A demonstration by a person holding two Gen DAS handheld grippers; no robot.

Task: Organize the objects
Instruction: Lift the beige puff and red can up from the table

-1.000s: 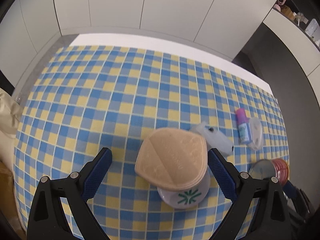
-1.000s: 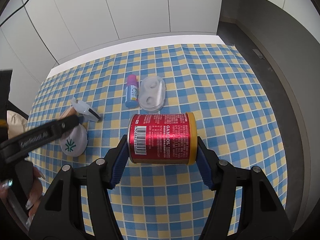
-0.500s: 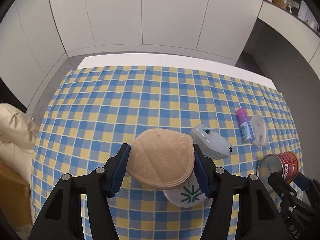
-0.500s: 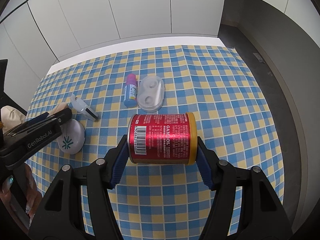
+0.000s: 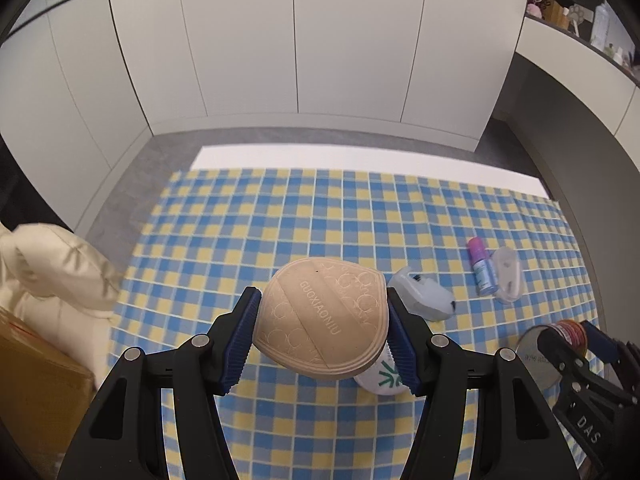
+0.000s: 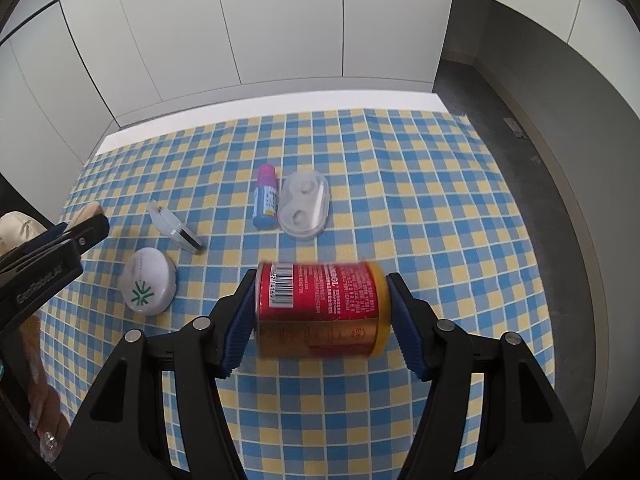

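Note:
In the left wrist view, my left gripper (image 5: 321,294) is shut on a beige embossed pad (image 5: 324,316), held tilted above the checked tablecloth (image 5: 280,220). Just beneath the pad lies a white round case with a green mark (image 5: 380,378), apart from it. In the right wrist view, my right gripper (image 6: 322,280) is shut on a red can with a gold rim (image 6: 320,312). The can lies sideways between the pads and looks blurred. The white case (image 6: 148,286) lies to its left, with the left gripper (image 6: 60,248) above that case.
A purple-capped blue bottle (image 6: 265,196) and a clear lens case (image 6: 305,210) lie side by side behind the can. A small clear dispenser (image 6: 172,228) lies near the white case. A cream cushion (image 5: 52,272) and a cardboard box (image 5: 36,380) sit off the table's left edge.
My left gripper closed on the beige pad and lifted it off the white case. The red can has rolled in the right gripper, its barcode now on top.

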